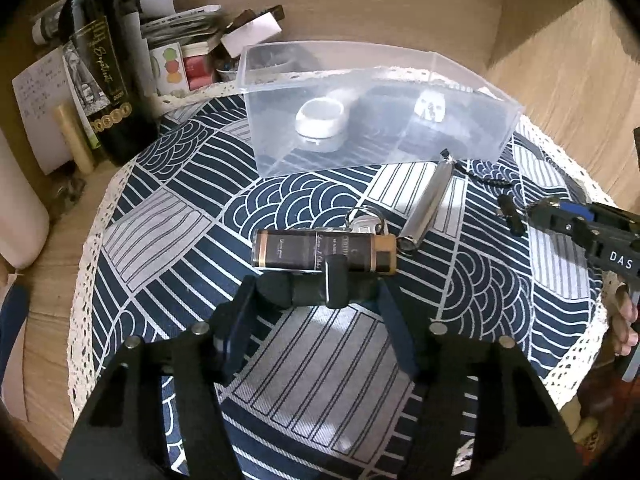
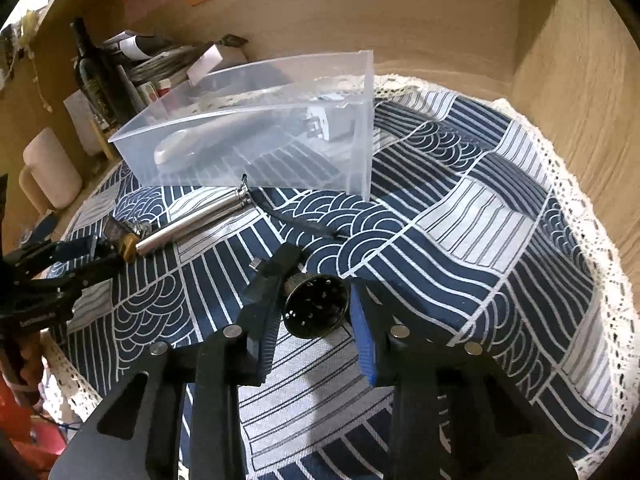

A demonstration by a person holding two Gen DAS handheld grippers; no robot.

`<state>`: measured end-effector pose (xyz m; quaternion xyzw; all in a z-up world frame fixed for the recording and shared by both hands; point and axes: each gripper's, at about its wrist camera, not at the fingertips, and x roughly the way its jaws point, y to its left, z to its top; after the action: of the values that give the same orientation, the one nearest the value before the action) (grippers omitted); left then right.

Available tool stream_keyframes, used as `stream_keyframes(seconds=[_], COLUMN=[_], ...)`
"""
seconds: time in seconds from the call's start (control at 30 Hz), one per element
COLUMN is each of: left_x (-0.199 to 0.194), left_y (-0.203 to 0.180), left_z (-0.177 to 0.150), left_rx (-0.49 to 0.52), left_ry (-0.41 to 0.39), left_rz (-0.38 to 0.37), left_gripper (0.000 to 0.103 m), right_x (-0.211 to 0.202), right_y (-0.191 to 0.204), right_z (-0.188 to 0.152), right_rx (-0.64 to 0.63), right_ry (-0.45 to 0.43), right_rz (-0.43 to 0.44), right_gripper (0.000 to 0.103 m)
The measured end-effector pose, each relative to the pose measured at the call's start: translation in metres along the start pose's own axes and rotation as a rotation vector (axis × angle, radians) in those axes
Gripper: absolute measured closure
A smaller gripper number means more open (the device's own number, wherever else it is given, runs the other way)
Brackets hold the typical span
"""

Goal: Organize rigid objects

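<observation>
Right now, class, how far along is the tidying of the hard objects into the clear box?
Done: the clear box already holds a white round item and a white plug. In hand: the right tool grips a black perforated cup; the left tool holds a black object. Left: the dark rectangular case, keys and silver cylinder lie on the cloth.

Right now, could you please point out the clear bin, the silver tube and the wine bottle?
Clear bin (image 1: 320, 156): left wrist view, front wall.
Silver tube (image 2: 188, 226): right wrist view, mid-barrel.
Wine bottle (image 1: 102, 80): left wrist view, label.
</observation>
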<state>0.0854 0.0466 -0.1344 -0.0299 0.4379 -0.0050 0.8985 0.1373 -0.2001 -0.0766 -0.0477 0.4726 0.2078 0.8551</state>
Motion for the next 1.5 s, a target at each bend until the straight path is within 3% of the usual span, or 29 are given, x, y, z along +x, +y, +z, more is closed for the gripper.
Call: stream_keyframes(seconds=[0.53, 0.83, 1.1, 1.5], left_x=[-0.057, -0.059, -0.028, 0.046], left_y=[0.0, -0.009, -0.018, -0.037], left_z=[0.067, 0.105, 0.132, 0.147], left_rx=[0.0, 0.021, 0.027, 0.05], left_ry=[-0.234, -0.29, -0.253, -0.091], left_rz=[0.04, 0.042, 0.016, -0.042], left_gripper=[0.044, 0.043, 0.043, 0.043], right_x=[-0.052, -0.047, -0.019, 0.044], right_y=[0.022, 0.034, 0.036, 0.021], right_z=[0.057, 0.097, 0.119, 0.124], right_rx=[-0.061, -0.091, -0.109, -0.112], right_ry=[-0.237, -0.302, -0.279, -0.118], right_rz=[-0.006, -0.002, -0.015, -0.033], right_gripper=[0.072, 0.072, 0.072, 0.072])
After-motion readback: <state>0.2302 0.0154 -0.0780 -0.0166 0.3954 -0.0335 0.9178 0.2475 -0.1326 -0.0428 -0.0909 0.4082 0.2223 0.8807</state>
